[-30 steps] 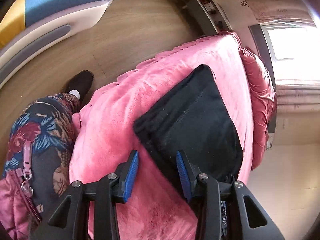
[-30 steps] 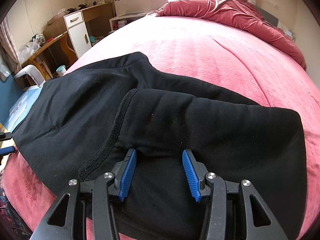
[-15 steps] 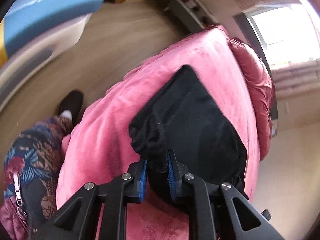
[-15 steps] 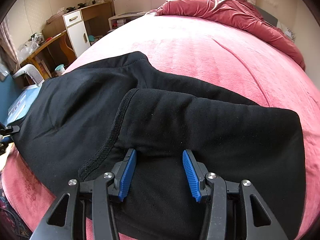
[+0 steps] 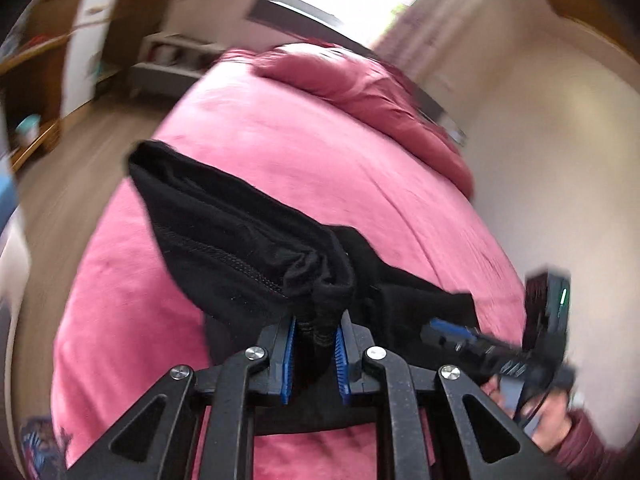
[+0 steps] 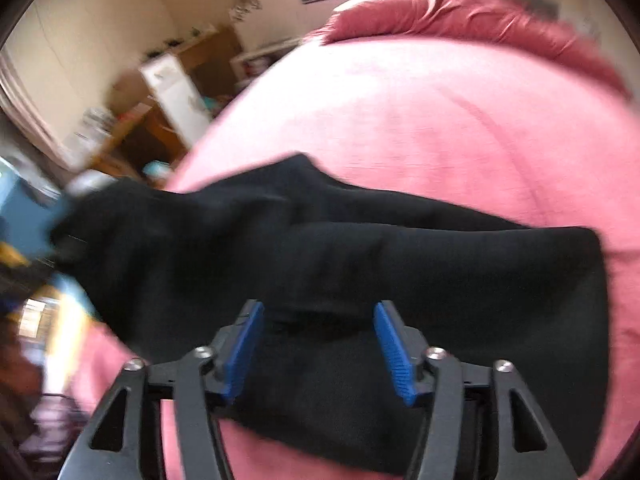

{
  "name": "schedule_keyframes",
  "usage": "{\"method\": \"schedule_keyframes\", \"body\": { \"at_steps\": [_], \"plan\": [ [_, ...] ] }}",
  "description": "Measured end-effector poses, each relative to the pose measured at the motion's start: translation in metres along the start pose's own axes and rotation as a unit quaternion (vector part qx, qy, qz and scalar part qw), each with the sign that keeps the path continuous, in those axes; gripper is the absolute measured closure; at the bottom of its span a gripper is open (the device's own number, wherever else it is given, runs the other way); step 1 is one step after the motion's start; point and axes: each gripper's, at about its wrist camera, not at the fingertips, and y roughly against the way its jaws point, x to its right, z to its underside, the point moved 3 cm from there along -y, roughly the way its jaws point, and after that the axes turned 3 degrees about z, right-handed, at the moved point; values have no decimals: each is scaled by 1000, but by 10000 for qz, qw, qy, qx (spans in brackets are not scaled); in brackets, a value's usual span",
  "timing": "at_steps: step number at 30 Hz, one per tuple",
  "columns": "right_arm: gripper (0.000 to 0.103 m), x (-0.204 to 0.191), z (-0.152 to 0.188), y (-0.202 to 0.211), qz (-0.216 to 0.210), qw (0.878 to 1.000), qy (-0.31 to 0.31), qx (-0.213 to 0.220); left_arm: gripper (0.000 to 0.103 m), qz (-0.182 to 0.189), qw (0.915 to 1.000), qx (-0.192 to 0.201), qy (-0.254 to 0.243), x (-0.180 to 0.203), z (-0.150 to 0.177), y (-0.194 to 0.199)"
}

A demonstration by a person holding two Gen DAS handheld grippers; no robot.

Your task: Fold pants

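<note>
Black pants lie partly folded on the pink bed. My left gripper is shut on a bunched edge of the pants and holds that end lifted off the cover. In the right wrist view the pants stretch across the bed below my right gripper. Its jaws are opening, with black fabric under them and the blue pads not pressing on it. From the left wrist view that right gripper shows at the right edge, held by a hand.
A crumpled red duvet lies at the head of the bed under a window. A white cabinet and a wooden desk stand on the floor to the left of the bed. A cream wall runs along the bed's right side.
My left gripper closed on the pants' edge, rolled over and lifted it up off the bed. My right gripper's jaws spread wider and it rose slightly.
</note>
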Motion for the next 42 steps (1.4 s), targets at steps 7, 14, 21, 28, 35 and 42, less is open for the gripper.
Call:
{"method": "schedule_keyframes", "body": {
  "at_steps": [7,14,21,28,35,42],
  "plan": [
    [22,-42,-29,-13,-2090,9768,-307,-353,87,229,9984,-278,-440,17,11,-19],
    [23,-90,-50,-63,-2278,9681,242,-1016,87,301,9973,-321,-582,18,8,-22],
    [84,-123,-43,-97,-1675,9722,1016,-1283,86,463,9971,-474,-388,17,10,-24],
    [86,-110,-65,-70,-1540,9817,771,-813,75,691,9946,-708,-318,9,21,-6],
    [86,-97,-70,-19,-1616,9847,517,-401,69,716,9858,-1519,60,7,48,-39],
    [87,-96,-69,21,-1669,9851,415,-16,69,604,9849,-1535,520,12,53,-54]
  ]
}}
